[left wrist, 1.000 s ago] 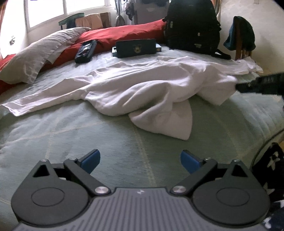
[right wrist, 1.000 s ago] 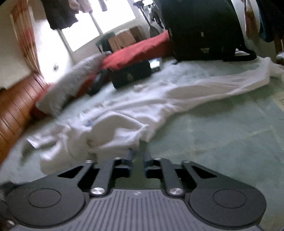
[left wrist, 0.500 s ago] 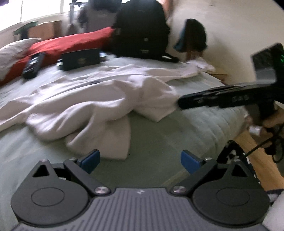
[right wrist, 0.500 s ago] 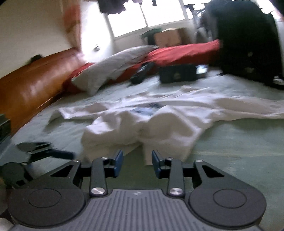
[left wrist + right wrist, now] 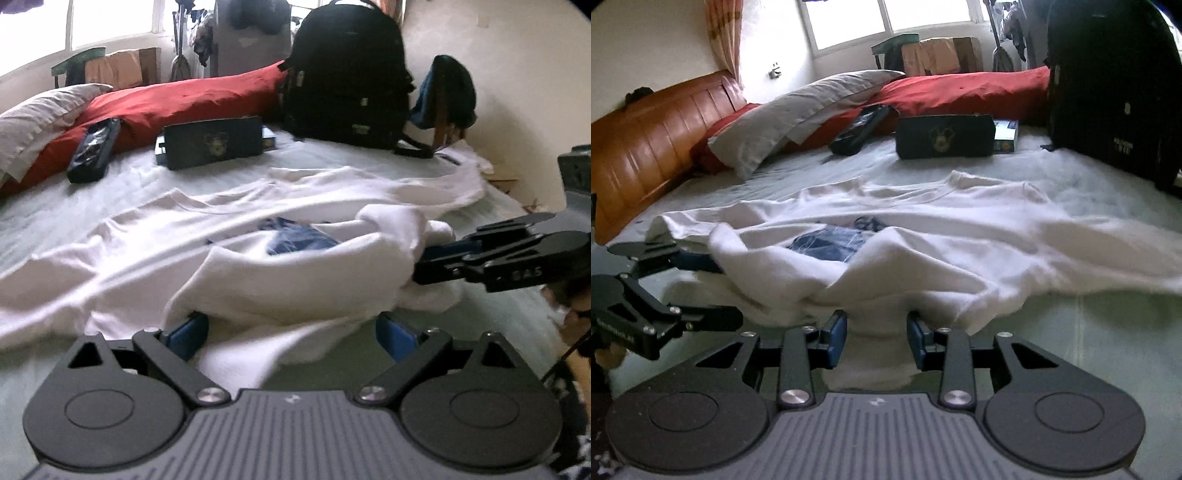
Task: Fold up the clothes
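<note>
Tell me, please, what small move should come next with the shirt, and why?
Probably close both sets of jaws on the hem. The crumpled white cotton T-shirt has its near edge lying between the open left gripper and the open right gripper, which are apart along the hem and not yet clamped.

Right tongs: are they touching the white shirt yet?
Touching. In the right wrist view the white shirt bunches between the right tongs, its hem lying against both blue pads, jaws partly open.
</note>
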`<act>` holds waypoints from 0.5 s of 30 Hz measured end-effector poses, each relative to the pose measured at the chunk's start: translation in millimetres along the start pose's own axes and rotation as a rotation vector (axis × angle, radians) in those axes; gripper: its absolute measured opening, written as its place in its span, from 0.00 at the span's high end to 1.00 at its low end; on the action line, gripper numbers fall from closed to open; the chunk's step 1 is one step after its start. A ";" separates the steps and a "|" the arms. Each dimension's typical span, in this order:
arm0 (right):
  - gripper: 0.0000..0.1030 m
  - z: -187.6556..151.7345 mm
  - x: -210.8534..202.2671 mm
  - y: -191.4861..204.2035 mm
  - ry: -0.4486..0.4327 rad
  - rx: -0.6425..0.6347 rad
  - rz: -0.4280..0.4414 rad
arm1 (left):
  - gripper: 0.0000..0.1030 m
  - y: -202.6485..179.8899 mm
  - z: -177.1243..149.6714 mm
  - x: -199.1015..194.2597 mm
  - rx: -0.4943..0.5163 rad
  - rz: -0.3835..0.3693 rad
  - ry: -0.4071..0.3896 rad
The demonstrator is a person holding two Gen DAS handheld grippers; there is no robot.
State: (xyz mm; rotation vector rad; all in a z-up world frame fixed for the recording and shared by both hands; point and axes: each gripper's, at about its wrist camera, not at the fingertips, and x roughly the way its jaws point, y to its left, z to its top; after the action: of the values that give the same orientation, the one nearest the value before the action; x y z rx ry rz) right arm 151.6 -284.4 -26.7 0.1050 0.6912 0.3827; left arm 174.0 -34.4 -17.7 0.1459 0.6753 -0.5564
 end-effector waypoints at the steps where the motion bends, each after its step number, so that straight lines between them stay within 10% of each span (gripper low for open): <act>1: 0.60 4.2 6.3 -4.6 0.005 0.008 -0.008 | 0.06 3.9 3.0 4.4 -0.001 0.019 0.001; 8: 0.58 17.7 23.0 -22.8 0.017 0.112 -0.018 | 0.06 20.8 4.4 -3.8 -0.022 0.039 -0.014; 15: 0.39 -5.7 -18.9 -6.0 -0.006 0.077 -0.052 | 0.06 -8.7 -38.7 -44.3 0.166 0.074 -0.005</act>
State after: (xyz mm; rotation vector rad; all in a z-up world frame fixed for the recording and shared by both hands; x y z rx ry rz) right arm 136.6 -297.2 -21.0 0.1603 0.7019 0.3054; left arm 119.6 -10.4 -19.5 0.3234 0.6162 -0.5414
